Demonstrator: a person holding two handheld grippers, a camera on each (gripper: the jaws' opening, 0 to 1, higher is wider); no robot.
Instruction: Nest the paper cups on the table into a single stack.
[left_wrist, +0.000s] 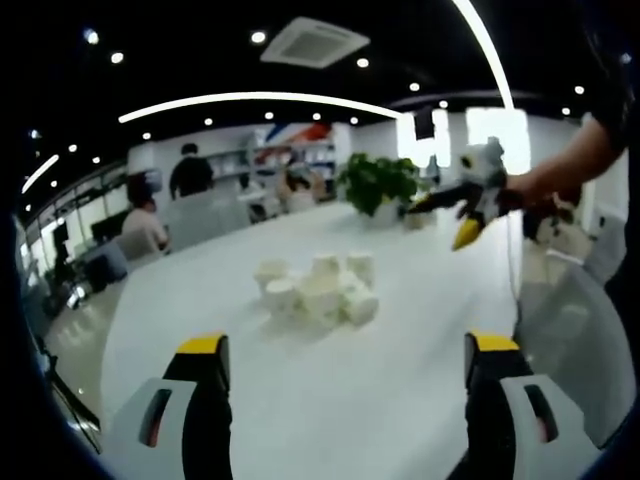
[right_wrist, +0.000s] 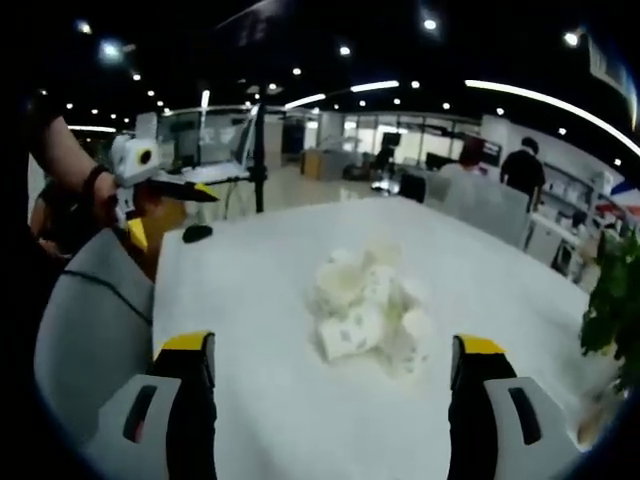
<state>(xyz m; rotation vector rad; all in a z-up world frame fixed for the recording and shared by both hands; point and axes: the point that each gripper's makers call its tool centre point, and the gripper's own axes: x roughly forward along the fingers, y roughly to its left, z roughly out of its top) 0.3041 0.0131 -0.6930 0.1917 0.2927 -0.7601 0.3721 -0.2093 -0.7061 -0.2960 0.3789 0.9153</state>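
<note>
In the left gripper view, the left gripper (left_wrist: 345, 360) stands with its two yellow-tipped jaws wide apart and nothing between them, raised over the near part of the white counter (left_wrist: 400, 400). Beyond the jaws, near the middle of the counter, lies the cluster of paper cups (left_wrist: 316, 290): white cups huddled together and touching, some upright, some tipped on their sides, none visibly nested. Past the cups, at the far edge of the counter, a leafy green plant (left_wrist: 378, 183) stands in a pale pot. To the right of the plant and above the counter, the right gripper (left_wrist: 462, 215) is held up by a person's hand (left_wrist: 535, 188), its yellow tips spread apart and empty, well clear of the cups.

In the right gripper view, the right gripper (right_wrist: 330, 360) shows its own jaws parted wide with nothing between them, above the counter (right_wrist: 250, 300). The paper cups (right_wrist: 365, 310) sit ahead of the jaws in one loose heap, blurred, so single cups are hard to count. Up at the left of the heap, the left gripper (right_wrist: 165, 205) is held by a hand (right_wrist: 100, 195) beyond the counter's edge, its tips apart. A small dark object (right_wrist: 197, 233), too small to identify, lies on the counter near that edge. Leaves of the plant (right_wrist: 612, 295) show to the right of the cups.
</note>
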